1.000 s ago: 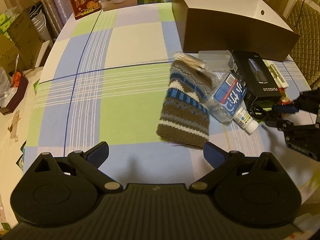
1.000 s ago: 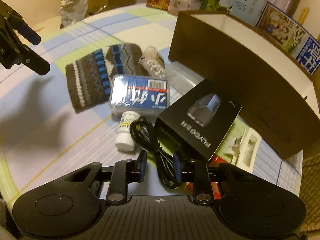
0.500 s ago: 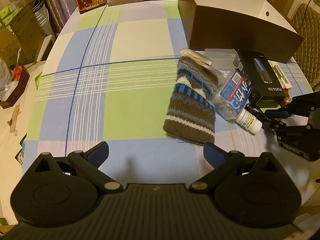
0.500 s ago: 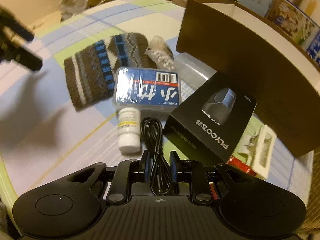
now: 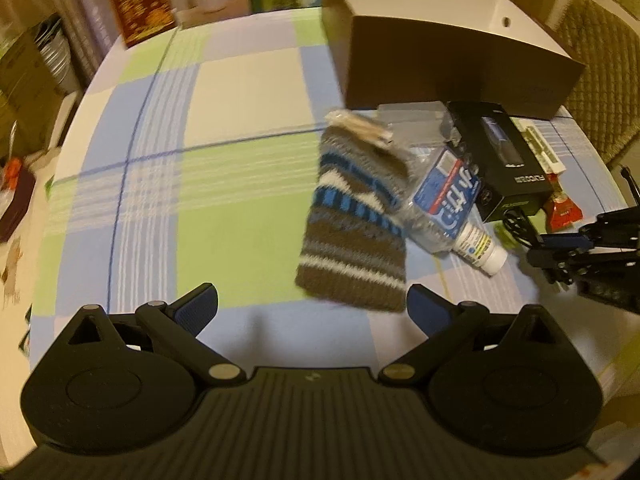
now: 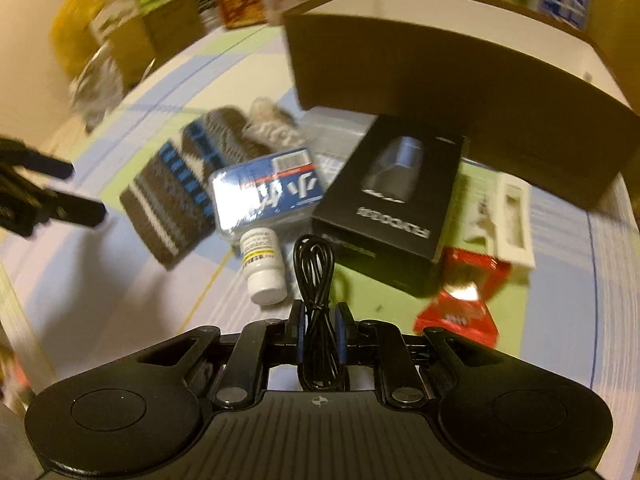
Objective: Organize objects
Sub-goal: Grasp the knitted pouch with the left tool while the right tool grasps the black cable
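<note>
Items on the checked tablecloth [image 5: 248,92] numbered as follows: one knitted striped pouch [image 5: 356,236], one clear packet with a blue label [image 6: 266,194], one white pill bottle [image 6: 263,266], one black carton [image 6: 394,196], one coiled black cable [image 6: 316,280], one red packet [image 6: 460,312], one white tray-shaped pack [image 6: 514,220] and one small bag of pale sticks [image 5: 360,126]. One large brown box [image 5: 452,68] with a white interior stood at the far right, just behind the cluster.

Lettering on the black carton was blurred and read roughly as "FLYCO". The blue label carried large white characters and a barcode; neither could be read. Print on the bottle was too small to read.

Left gripper [image 5: 312,306] hung above the near edge of the cloth, fingers spread wide and gripping nothing. Right gripper [image 6: 320,326] was closed, its blue pads pinching the cable, whose loop stuck out forward beside the pill bottle.
</note>
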